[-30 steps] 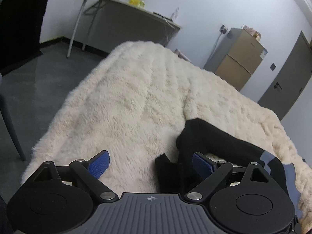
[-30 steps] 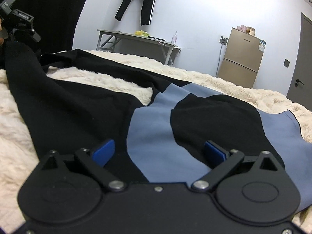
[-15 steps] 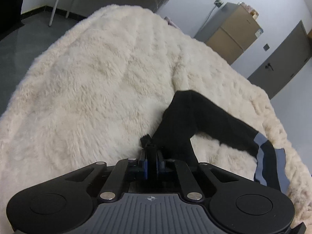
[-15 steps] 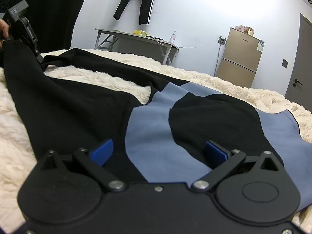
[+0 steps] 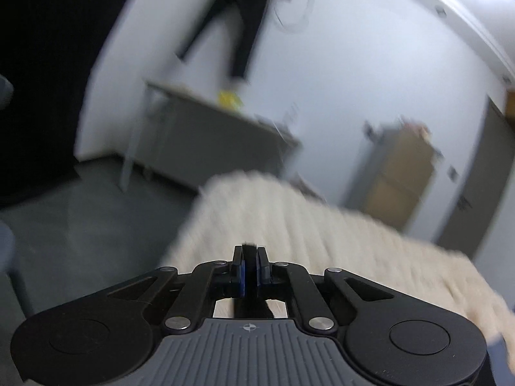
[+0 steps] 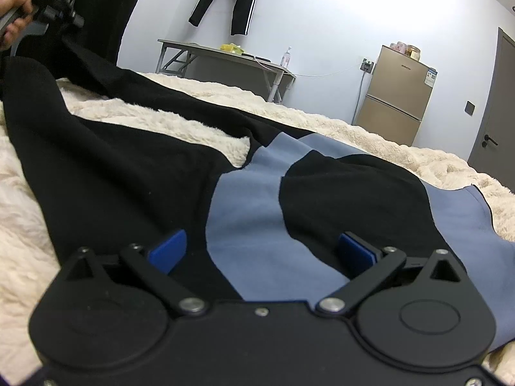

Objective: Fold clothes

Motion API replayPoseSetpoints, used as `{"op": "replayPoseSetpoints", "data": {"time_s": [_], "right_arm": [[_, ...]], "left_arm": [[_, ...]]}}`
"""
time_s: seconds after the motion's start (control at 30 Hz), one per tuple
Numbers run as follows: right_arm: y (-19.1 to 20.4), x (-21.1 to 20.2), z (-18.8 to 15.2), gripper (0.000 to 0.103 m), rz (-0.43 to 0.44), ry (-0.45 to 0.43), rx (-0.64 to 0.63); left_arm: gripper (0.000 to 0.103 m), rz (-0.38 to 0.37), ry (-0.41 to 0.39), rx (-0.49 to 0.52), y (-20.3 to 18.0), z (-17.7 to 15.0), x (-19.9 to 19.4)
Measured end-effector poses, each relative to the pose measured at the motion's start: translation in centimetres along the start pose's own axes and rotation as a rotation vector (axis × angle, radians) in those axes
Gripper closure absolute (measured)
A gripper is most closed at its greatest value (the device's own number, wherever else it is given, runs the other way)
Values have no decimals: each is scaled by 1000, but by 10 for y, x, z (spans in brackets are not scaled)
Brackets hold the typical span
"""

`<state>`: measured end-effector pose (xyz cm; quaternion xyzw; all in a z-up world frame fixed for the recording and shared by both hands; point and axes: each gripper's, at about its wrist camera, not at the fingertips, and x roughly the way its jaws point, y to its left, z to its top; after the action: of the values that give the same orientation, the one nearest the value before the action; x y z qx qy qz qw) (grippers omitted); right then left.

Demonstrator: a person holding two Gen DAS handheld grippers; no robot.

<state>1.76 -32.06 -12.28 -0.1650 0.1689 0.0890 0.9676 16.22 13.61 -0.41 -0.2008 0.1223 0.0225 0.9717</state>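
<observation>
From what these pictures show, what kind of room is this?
Probably a bedroom or a small living room at home. A black and blue garment lies on a fluffy cream blanket, seemingly on a bed; a small fridge and a folding table stand by the wall.

Bedroom: fleece-covered bed, fridge

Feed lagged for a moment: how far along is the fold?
Early. Done: the left claw is shut on the garment's black sleeve end, seen lifted off the fluffy blanket in the right view. In hand: carrying that sleeve. Left: the black and blue garment lies spread out, unfolded; the right claw is open above it, gripping nothing.
</observation>
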Motion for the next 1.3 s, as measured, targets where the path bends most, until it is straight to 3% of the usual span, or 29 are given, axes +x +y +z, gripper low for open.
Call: {"op": "replayPoseSetpoints", "data": {"time_s": [0.03,0.1,0.27,0.33,0.4,0.47,0.6,0.7,0.83,1.07,1.13,1.2,1.23,1.27,1.3], "right_arm": [[0,0,0,0,0,1,-1],[1,0,0,0,-3,4,-6],[2,1,-1,0,-7,6,-14],[2,1,0,0,-8,8,-16],[2,1,0,0,-8,10,-18],[2,1,0,0,-10,12,-21],[2,2,0,0,-12,14,-26],[3,3,1,0,-15,20,-33],[4,4,1,0,-20,28,-46],[8,4,2,0,-32,34,-67],[9,4,2,0,-36,35,-73],[9,4,2,0,-38,35,-76],[9,4,2,0,-39,36,-78],[9,5,2,0,-41,37,-79],[9,5,2,0,-42,37,-81]], "left_arm": [[94,37,-31,-18,5,-1,-2],[71,134,-56,-74,22,-14,-3],[71,177,194,-324,69,-51,18],[54,149,211,-354,71,-49,18],[28,151,218,-345,69,-49,20],[24,166,240,-353,70,-52,23],[24,206,360,-522,100,-67,37],[26,241,437,-618,121,-82,40],[26,166,436,-744,131,-93,30],[29,94,448,-698,126,-90,33],[39,80,427,-673,123,-89,36],[63,69,398,-645,121,-87,36],[70,64,384,-631,120,-86,36],[88,59,369,-617,119,-85,37],[99,53,355,-603,118,-84,37]]}}
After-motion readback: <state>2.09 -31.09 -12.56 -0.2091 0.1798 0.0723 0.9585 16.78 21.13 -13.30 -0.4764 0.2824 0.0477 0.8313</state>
